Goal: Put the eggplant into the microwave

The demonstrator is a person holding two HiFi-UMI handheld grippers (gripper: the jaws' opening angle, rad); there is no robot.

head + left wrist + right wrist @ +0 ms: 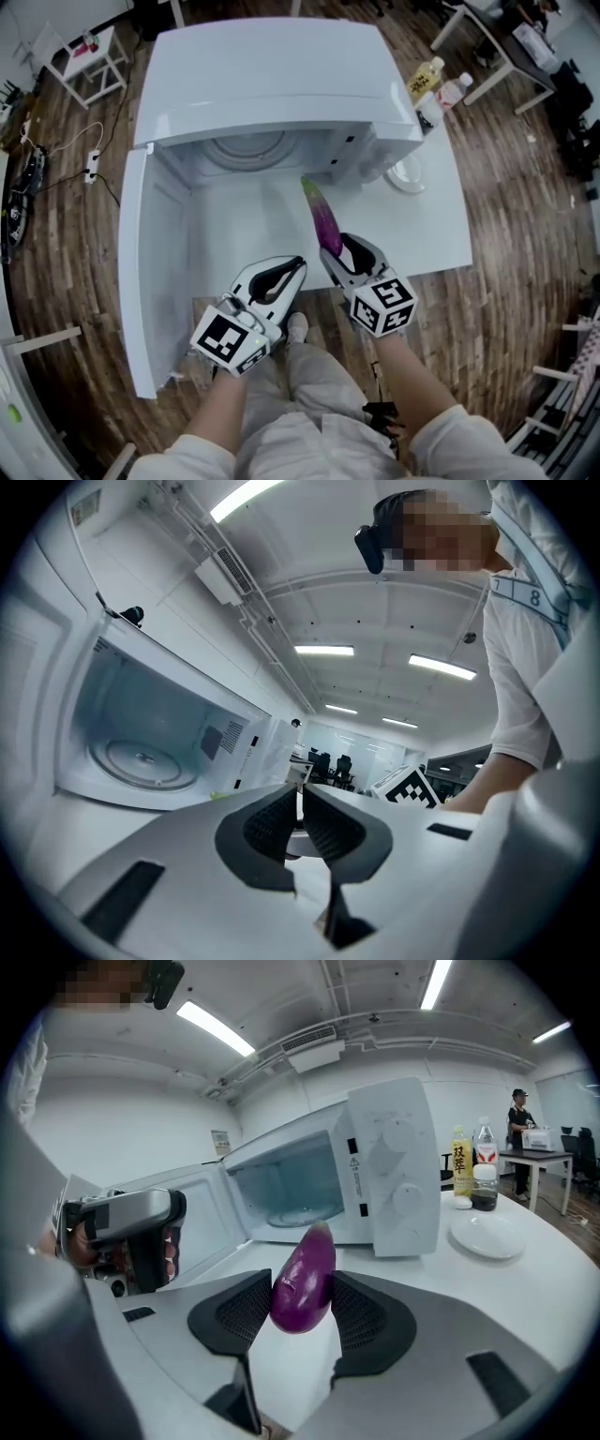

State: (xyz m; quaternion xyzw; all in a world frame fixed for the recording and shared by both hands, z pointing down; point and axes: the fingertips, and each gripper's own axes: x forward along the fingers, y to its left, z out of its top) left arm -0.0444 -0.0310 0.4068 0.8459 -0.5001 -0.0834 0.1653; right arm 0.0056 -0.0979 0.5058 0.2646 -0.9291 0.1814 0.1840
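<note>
A purple eggplant with a pale green tip sticks out between the pads of my right gripper, which is shut on its thick end. It points toward the open white microwave. In the right gripper view the eggplant sits pinched in my right gripper, with the microwave ahead. The cavity and its glass turntable are empty. My left gripper hovers beside the right one, shut with nothing in it. In its own view the left gripper faces the cavity.
The microwave door stands swung out to the left, beside my left gripper. A white plate and two bottles stand on the white table right of the microwave. A white stool is on the floor at far left.
</note>
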